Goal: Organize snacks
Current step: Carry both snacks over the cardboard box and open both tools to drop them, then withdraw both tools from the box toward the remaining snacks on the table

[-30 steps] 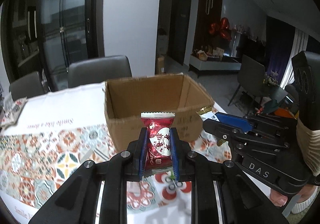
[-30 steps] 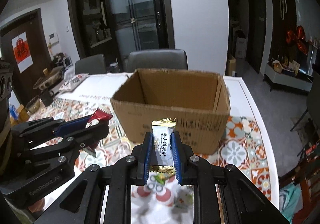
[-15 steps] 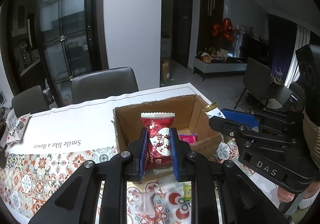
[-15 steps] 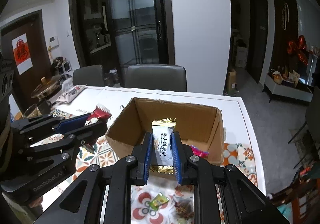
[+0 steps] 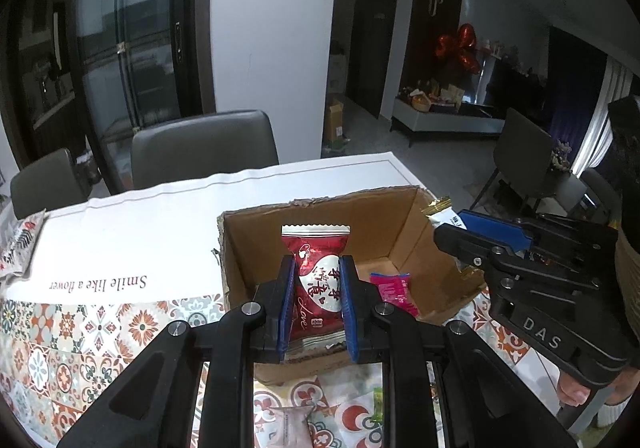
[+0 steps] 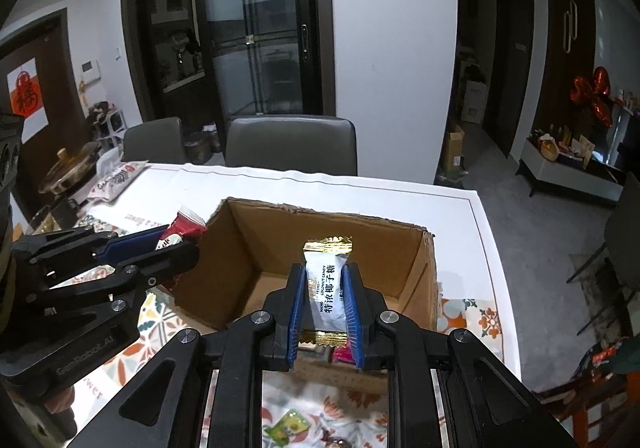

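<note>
My left gripper (image 5: 316,302) is shut on a red candy packet (image 5: 318,280) and holds it above the near edge of an open cardboard box (image 5: 372,216). A pink snack (image 5: 394,290) lies inside the box. My right gripper (image 6: 325,308) is shut on a white and gold coconut candy (image 6: 326,288) above the same box (image 6: 280,232). The left gripper also shows in the right wrist view (image 6: 172,244), at the box's left wall. The right gripper also shows in the left wrist view (image 5: 452,232), at the box's right wall.
The box stands on a table with a patterned cloth (image 5: 80,328). Loose candies lie on the cloth in front of the box: a pale one (image 5: 290,426) and a green one (image 6: 286,428). Grey chairs (image 5: 204,144) stand behind the table. A snack bag (image 6: 116,178) lies far left.
Both grippers have risen and moved forward with their candies, from in front of the box to above its opening. The box's inside has come into view.
</note>
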Tool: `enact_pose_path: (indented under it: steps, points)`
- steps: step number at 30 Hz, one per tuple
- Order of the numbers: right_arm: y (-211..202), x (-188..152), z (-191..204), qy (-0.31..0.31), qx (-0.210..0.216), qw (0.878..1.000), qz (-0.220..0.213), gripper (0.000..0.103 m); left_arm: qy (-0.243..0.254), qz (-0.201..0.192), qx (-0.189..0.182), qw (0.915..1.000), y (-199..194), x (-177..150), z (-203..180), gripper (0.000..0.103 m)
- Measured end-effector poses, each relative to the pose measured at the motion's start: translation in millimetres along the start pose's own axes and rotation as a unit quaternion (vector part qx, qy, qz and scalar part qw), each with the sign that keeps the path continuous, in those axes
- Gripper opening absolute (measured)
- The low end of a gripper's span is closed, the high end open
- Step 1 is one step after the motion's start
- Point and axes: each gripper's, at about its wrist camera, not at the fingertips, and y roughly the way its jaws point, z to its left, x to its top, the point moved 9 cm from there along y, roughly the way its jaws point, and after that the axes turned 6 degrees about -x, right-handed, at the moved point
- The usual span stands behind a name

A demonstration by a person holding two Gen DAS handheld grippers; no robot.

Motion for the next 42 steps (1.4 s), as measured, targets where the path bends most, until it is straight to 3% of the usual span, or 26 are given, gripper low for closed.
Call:
enact_pose_path:
  steps: [4, 7, 9, 14, 19, 26, 42]
  points:
    - [10, -3, 1, -0.003, -0.003, 1.000, 0.007, 0.021, -0.001, 0.000, 0.007, 1.0000, 7, 3, 4, 0.025]
    - [14, -5, 1, -0.007, -0.004, 1.000, 0.011, 0.024, 0.006, -0.009, 0.024, 0.9997, 3, 3, 6, 0.041]
    - [15, -7, 1, -0.002, -0.011, 1.000, 0.014, 0.046, 0.009, -0.015, 0.030, 0.9994, -2, 2, 7, 0.042]
    - [3, -14, 2, 0.004, -0.018, 1.000, 0.002, 0.046, 0.004, -0.018, 0.049, 0.9986, -18, -10, 12, 0.043]
    - [-15, -21, 10, 0.009, -0.015, 1.000, -0.012, 0.047, 0.003, -0.023, 0.039, 0.9990, -33, -23, 12, 0.043]
    - [-31, -38, 25, 0.019, -0.007, 1.000, -0.022, 0.046, 0.010, -0.046, 0.054, 0.9974, -58, -38, 13, 0.043]
    - [-27, -97, 38, 0.065, 0.001, 0.998, 0.013, 0.047, 0.022, -0.032, 0.065, 0.9972, -67, -95, 17, 0.043]
